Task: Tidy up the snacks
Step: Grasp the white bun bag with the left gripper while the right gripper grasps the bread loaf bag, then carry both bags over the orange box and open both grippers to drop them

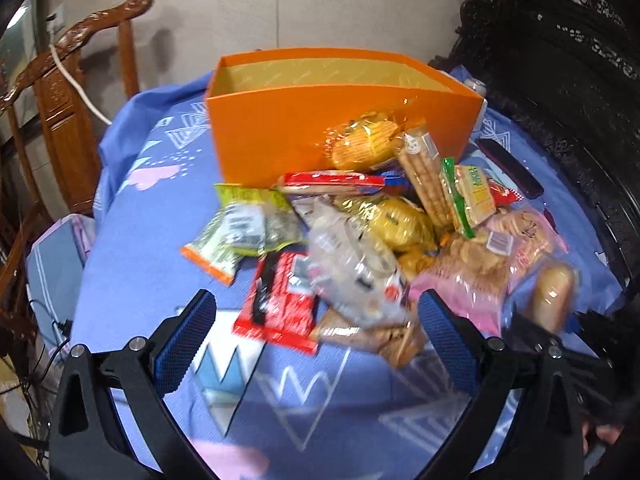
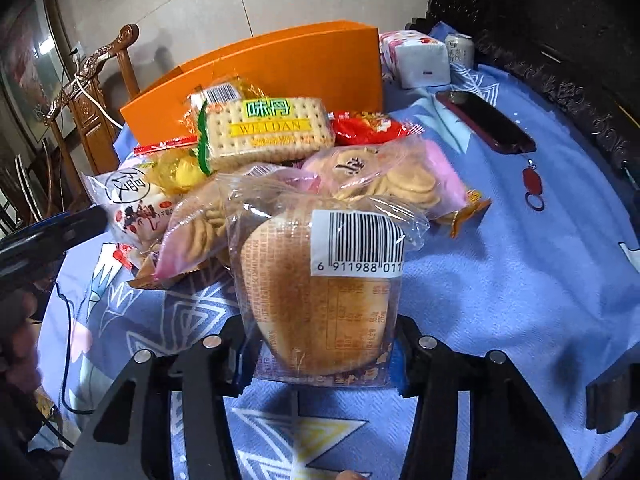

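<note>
Right tongs (image 2: 320, 360) are clamped on a clear-wrapped bread bun (image 2: 316, 300), bottom centre of the right wrist view, the barcode label facing you and the pack standing just off the front edge of the snack pile (image 2: 280, 168). No earlier picture to compare, so take it simply as gripped. Left tongs (image 1: 316, 344) hang wide open and empty, low in the left wrist view, with a red packet (image 1: 280, 304) and a clear bag of biscuits (image 1: 360, 280) just beyond their tips.

You look to be at the pick-up step: one snack in hand, the rest waiting. One orange box (image 1: 320, 120) stands open in the upper middle, touching the back of the pile, and I see nothing inside it from here. Next move, by my reading, is to lift that bun clear over the heap and the box wall, then let go inside.

Count: one box, roughly a dozen packets overlapping, exact number hard to tell. On the blue worktop (image 2: 500, 280) at right, one dark phone (image 2: 484, 120), one can (image 2: 460, 50), one tissue pack (image 2: 416, 56).
</note>
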A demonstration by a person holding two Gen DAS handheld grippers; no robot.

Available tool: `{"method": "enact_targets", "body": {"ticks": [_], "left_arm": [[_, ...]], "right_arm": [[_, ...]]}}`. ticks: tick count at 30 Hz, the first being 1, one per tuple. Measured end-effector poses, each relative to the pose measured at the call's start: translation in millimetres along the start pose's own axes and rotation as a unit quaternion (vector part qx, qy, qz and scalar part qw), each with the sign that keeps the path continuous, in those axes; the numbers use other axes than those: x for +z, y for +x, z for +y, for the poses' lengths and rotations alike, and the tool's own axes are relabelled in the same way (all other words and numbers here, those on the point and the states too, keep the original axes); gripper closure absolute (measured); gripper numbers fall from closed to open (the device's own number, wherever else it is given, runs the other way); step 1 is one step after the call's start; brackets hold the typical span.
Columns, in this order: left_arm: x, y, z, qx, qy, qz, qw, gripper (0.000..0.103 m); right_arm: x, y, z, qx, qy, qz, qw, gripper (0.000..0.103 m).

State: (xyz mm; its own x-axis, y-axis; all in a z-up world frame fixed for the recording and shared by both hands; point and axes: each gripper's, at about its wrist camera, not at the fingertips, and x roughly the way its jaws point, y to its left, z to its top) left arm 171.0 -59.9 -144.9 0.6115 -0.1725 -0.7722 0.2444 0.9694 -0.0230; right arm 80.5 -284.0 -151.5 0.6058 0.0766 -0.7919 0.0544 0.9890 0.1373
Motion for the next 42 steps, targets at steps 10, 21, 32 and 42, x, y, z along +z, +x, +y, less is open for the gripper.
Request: {"method": "enact_targets", "body": {"ticks": [10, 21, 32, 42], "left_arm": [[6.8, 49.3, -5.8, -0.03, -0.016, 0.013, 0.9994, 0.009], [-4.0, 45.2, -8.4, -0.066, 0.015, -0.018, 0.9976, 0.055], [-1.9, 5.8, 13.3, -0.086, 0.013, -0.048, 0.995, 0.057], [54.2, -53.2, 41.6, -0.11, -0.011, -0.122, 0.9864, 0.057]], "right_arm": [[6.2, -11.8, -8.2, -0.01, 0.005, -0.009, 1.0, 0.051], [15.6, -12.8, -9.2, -0.013, 0.004, -0.015, 1.0, 0.051], [24.9, -30.5, -2.6, -0.004, -0.012, -0.023, 1.0, 0.052], [95.0, -68.2, 7.8, 0.032, -0.005, -0.1, 0.994, 0.052]]}}
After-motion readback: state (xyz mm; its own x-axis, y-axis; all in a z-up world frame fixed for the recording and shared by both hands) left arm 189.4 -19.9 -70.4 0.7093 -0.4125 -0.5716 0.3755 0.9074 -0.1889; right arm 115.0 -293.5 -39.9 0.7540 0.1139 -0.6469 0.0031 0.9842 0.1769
